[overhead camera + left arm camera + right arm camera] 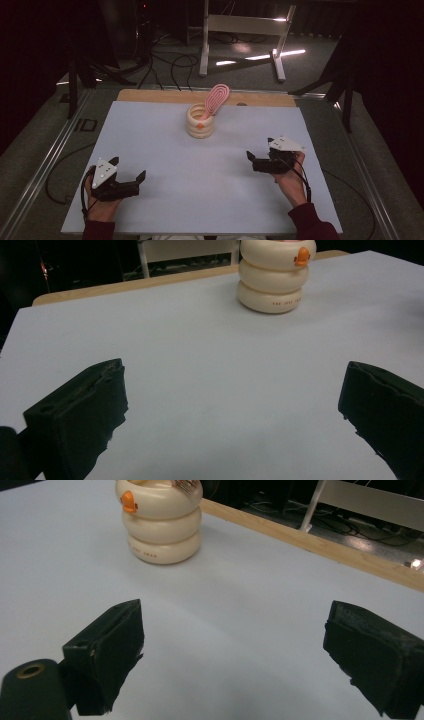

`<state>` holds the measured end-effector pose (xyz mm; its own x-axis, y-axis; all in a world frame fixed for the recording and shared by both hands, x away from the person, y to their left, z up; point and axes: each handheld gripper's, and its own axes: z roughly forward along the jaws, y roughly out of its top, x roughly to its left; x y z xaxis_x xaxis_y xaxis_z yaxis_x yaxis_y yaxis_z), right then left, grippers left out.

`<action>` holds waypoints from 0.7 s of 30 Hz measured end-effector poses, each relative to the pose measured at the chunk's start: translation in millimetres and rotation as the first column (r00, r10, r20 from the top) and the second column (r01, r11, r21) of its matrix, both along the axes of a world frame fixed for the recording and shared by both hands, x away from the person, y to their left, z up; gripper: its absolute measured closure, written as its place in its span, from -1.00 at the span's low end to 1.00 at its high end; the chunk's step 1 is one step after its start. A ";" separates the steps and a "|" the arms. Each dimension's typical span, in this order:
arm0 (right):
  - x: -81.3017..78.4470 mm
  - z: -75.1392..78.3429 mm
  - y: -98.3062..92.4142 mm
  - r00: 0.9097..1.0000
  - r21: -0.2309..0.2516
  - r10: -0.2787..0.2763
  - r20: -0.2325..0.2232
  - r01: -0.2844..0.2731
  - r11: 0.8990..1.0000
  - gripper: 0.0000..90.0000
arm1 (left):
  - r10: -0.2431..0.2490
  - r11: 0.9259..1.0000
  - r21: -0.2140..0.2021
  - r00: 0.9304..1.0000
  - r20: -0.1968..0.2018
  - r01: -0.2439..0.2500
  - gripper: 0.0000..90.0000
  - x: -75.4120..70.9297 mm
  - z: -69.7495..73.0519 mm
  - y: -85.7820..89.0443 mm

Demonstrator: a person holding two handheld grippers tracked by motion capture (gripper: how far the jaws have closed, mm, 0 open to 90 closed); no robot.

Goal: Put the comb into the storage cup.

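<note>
A cream ribbed holder (199,121) with a small orange mark stands upright at the back middle of the white table sheet (165,150). A pink ridged paddle-shaped tool (216,99) leans out of it to the right. The same holder (276,276) appears at the top of the left gripper view, and the holder (160,521) at the upper left of the right gripper view. My left gripper (129,169) rests at the front left, open and empty. My right gripper (260,149) rests at the front right, open and empty. Both are far from the holder.
A wooden strip (150,95) runs along the table's far edge. Beyond it are a white frame stand (245,30) and cables on the floor. Metal rails (45,165) flank the table on both sides.
</note>
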<state>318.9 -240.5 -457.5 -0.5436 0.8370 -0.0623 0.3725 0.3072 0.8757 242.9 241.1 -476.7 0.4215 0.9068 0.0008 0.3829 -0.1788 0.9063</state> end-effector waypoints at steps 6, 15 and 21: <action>-12.0 -2.0 -11.0 1.000 0.027 0.001 0.021 -0.002 1.000 -0.79 | 0.005 1.000 0.018 0.999 0.036 -0.005 -1.00 -1.9 3.4 1.4; -29.8 -10.8 -25.7 0.998 0.075 -0.034 0.051 0.030 0.997 -0.79 | 0.017 1.000 0.010 0.998 0.060 -0.018 -1.00 -3.7 5.5 5.2; -42.7 -18.8 -30.1 0.995 0.076 -0.046 0.083 0.040 0.996 -0.79 | 0.016 1.000 0.007 0.997 0.074 -0.017 -1.00 -5.3 5.5 7.9</action>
<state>276.2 -270.6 -476.3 -0.5027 0.8634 -0.0433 0.3072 0.2252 0.9246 237.6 249.0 -471.3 0.4050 0.9135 0.0389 0.3173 -0.1804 0.9310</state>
